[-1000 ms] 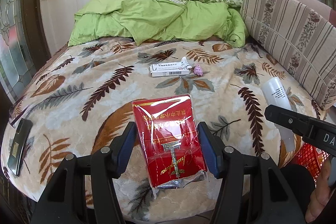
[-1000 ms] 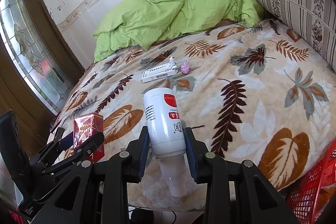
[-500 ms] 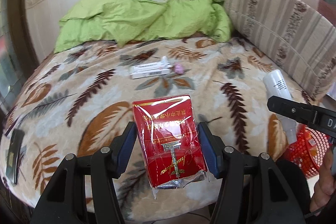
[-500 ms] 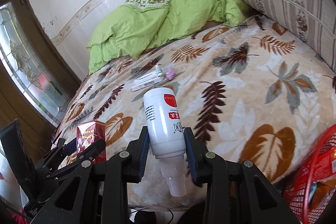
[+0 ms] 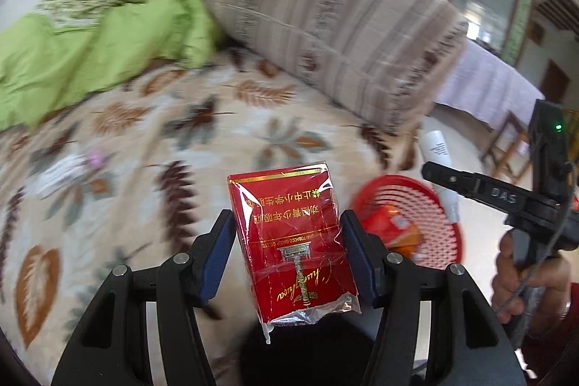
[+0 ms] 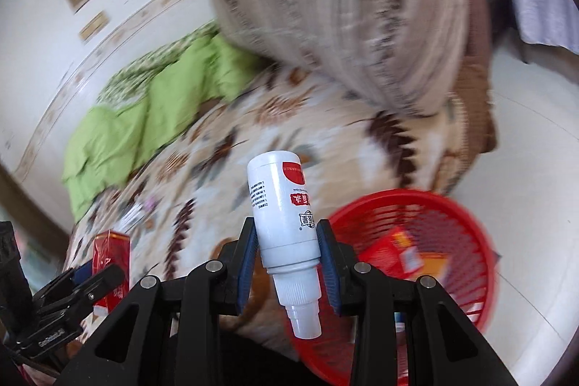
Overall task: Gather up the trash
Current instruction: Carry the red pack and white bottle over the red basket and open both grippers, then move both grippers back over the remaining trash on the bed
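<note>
Clamping a red cigarette pack (image 5: 289,241), the left gripper (image 5: 287,252) — like the right gripper (image 6: 287,259) (squeezing a white bottle (image 6: 284,216)) — hangs beside the red basket (image 6: 470,223).

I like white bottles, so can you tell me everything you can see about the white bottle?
The white bottle looks like smooth plastic, with a red patch, red characters and small black print on its side. It is held base-up and tilted, its ridged white cap and narrow nozzle pointing down toward the camera. The right hand-held gripper is shut on its lower body, blue pads pressing both sides. Nothing else touches it. It hangs in the air beside the red basket, at the bed's edge.
</note>
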The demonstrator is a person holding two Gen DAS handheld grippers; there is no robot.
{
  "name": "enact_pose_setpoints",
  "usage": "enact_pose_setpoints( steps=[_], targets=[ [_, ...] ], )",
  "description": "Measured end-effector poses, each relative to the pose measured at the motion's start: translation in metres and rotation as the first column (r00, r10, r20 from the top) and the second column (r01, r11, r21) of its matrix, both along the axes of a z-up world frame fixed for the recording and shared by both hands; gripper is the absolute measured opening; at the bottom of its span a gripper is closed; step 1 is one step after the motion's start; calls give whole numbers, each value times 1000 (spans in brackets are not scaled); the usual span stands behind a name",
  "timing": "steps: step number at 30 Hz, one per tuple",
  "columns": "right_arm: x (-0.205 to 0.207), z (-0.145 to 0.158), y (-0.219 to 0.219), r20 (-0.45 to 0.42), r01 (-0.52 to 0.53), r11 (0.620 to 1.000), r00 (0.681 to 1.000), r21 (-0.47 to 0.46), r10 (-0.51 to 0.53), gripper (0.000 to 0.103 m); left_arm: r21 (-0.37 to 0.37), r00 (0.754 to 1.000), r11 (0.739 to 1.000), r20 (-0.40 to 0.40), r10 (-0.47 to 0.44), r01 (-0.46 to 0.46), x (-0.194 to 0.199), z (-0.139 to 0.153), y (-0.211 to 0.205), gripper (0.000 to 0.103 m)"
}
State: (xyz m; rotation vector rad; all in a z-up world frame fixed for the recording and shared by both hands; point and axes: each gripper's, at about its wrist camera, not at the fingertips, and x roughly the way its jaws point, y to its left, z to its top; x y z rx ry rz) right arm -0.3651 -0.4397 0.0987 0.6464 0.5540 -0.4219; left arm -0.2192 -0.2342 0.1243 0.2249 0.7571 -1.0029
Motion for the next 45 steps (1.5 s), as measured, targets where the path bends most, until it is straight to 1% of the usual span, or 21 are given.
enact_pose_setpoints(
  steps=[2,5,8,9,10,13,16,19,22,25,29,33,36,41,45],
  targets=[
    [-16,2,-17,-1,47,999,999,1,-47,35,-3,997,998,-35,-69,69,-12,1,-29,59],
    [-35,4,-36,-6,103,995,995,2,-103,35,-1,985,989,-93,-147,148,-26,-2,-67,59],
    [-44,1,-45,-24,123,992,992,16,-122,36,2,968,976,-129,-217,219,-42,-7,-97,60],
    [-46,-1,-47,-29,131,991,991,19,-131,40,10,965,973,-133,-228,231,-46,-10,-104,64],
    [-48,-3,-50,-35,143,989,989,25,-143,48,23,965,972,-130,-228,232,-50,-14,-110,68],
    [-54,-6,-55,-27,161,986,987,37,-160,49,34,966,975,-150,-211,218,-48,-21,-109,68],
    [-51,-6,-54,-21,148,988,989,35,-148,49,38,974,986,-170,-153,161,-34,-27,-94,69],
    [-36,-7,-47,-9,108,993,994,51,-107,49,52,986,995,-142,-82,90,-18,-28,-69,69],
    [-11,-8,-29,-5,29,998,1000,54,-29,49,65,994,998,-109,-3,10,0,-30,-40,69],
    [20,-7,-2,-9,-71,997,997,36,72,49,67,993,995,-92,78,-72,21,-32,-9,69],
    [57,-8,34,-27,-187,982,982,19,187,49,72,980,982,-87,179,-173,46,-37,31,69],
    [85,-12,62,-48,-265,964,963,1,265,49,80,959,961,-89,270,-264,66,-43,69,69],
    [102,-14,81,-62,-313,950,948,0,312,49,90,944,943,-57,326,-320,74,-43,89,69],
    [125,-14,110,-95,-376,926,923,-27,372,49,90,927,922,29,375,-376,76,-38,110,69],
    [137,-10,125,-112,-406,913,910,-42,400,49,81,918,915,54,392,-395,77,-37,121,69]
  ],
)
